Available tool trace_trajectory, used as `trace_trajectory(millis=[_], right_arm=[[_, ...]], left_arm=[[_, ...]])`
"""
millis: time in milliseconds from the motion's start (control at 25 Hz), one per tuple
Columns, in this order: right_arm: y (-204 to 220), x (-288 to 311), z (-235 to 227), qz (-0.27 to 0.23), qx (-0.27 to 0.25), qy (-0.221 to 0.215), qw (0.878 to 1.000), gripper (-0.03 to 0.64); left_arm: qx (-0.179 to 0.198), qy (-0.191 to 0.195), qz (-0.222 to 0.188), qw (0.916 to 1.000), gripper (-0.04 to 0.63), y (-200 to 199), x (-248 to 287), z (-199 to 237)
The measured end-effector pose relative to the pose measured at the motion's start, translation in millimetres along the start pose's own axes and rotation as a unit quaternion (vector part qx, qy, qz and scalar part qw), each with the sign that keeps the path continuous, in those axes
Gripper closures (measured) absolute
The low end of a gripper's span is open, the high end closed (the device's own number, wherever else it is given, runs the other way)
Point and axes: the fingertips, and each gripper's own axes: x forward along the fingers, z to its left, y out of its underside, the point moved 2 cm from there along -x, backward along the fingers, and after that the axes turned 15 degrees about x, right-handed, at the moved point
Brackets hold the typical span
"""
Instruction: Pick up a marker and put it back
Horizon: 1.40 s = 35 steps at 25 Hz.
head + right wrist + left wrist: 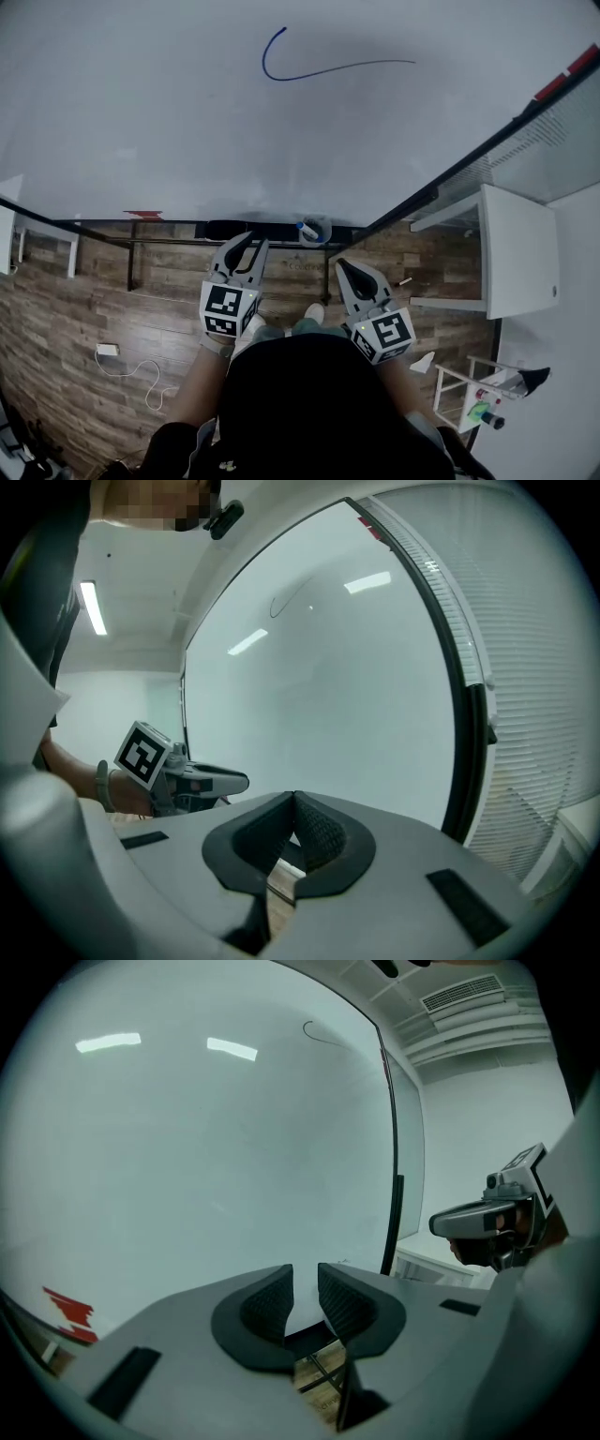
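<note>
Marker (307, 228) stands in a small round cup (322, 222) on the ledge under the whiteboard (187, 122), blue end up. Only its upper part shows.

Left gripper (251, 242): jaws spread a little, nothing between the pads, aimed at the board just left of the cup. Right gripper (343, 266): tips pressed together, empty, a bit below and right of the cup. Neither touches the marker.

Handling, judged: light, stiff plastic barrel, smooth and round, so likely to twist or slip in the pads. Best taken square across the barrel above the cup rim, then lifted straight out.

Writing: no print on the marker is legible at this size. Red mark (141, 215) at the board's lower edge is unreadable. Blue curve (319, 69) on the board forms no letters.
</note>
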Motion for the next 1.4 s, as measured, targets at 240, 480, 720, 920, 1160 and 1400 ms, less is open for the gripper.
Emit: trace_trajectory(millis=[240, 480, 720, 920, 1160, 1400], right_arm=[[-5.9, 26.0, 28.3, 0.007, -0.021, -0.061, 0.998, 0.589], [-8.5, 45.2, 56.2, 0.015, -0.037, -0.113, 0.993, 0.589], [-6.5, 60.9, 83.3, 0.027, -0.048, -0.160, 0.986, 0.589], [-4.2, 71.6, 103.2, 0.035, -0.054, -0.194, 0.979, 0.589], [0.6, 77.9, 121.0, 0.045, -0.069, -0.215, 0.973, 0.589], [8.3, 81.7, 136.4, 0.059, -0.068, -0.238, 0.967, 0.589]], left_arm=[[-0.005, -0.059, -0.004, 0.9983, 0.530, 3.3, -37.9, 20.5], [-0.012, -0.100, 0.001, 0.9950, 0.551, 7.5, -72.6, 32.5], [-0.023, -0.122, 0.000, 0.9922, 0.571, 9.5, -102.9, 36.2], [-0.048, -0.138, 0.010, 0.9892, 0.575, 19.2, -123.4, 34.5], [-0.059, -0.163, 0.014, 0.9847, 0.575, 26.4, -143.8, 35.8], [-0.064, -0.171, 0.020, 0.9829, 0.576, 31.8, -156.9, 34.9]])
